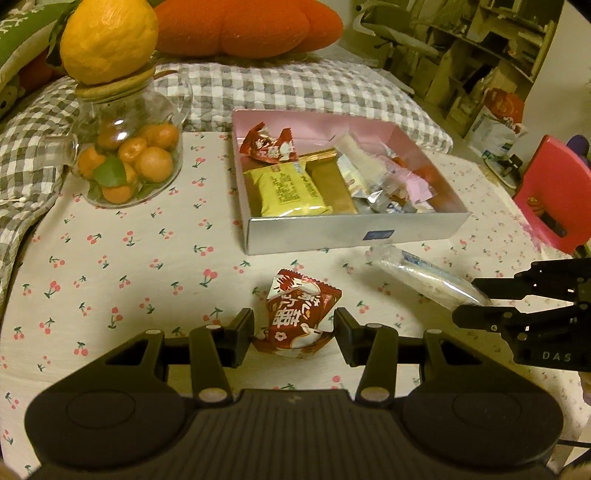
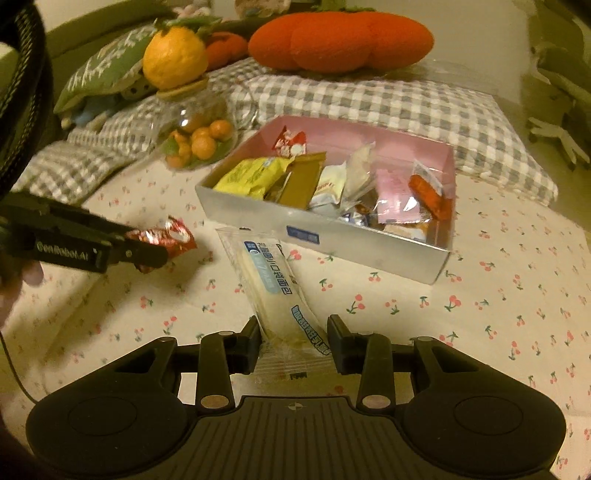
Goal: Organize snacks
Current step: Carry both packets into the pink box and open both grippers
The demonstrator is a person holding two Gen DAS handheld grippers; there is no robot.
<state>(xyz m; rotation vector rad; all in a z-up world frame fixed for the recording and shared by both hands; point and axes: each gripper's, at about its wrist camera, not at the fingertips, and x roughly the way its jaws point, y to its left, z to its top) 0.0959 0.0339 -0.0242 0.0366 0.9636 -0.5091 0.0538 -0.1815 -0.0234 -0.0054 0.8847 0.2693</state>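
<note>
A red snack packet [image 1: 301, 317] hangs just above the cherry-print cloth, and my left gripper [image 1: 293, 328] is shut on its lower end. The right wrist view shows the same packet [image 2: 173, 236] in the left gripper [image 2: 151, 251] at the left. My right gripper [image 2: 293, 332] is shut on one end of a long white-and-blue packet [image 2: 273, 280], which slants toward the box. In the left wrist view this packet [image 1: 417, 275] reaches out from the right gripper [image 1: 471, 299]. A silver box [image 1: 354, 236] with a pink inside holds several snacks and stands just beyond both packets.
A glass jar [image 1: 129, 155] of small oranges with a big yellow citrus [image 1: 109, 38] on its lid stands at the back left. Behind the table lie a checked blanket [image 1: 295, 88] and an orange pumpkin cushion [image 1: 247, 26]. A red chair [image 1: 554, 192] stands at the right.
</note>
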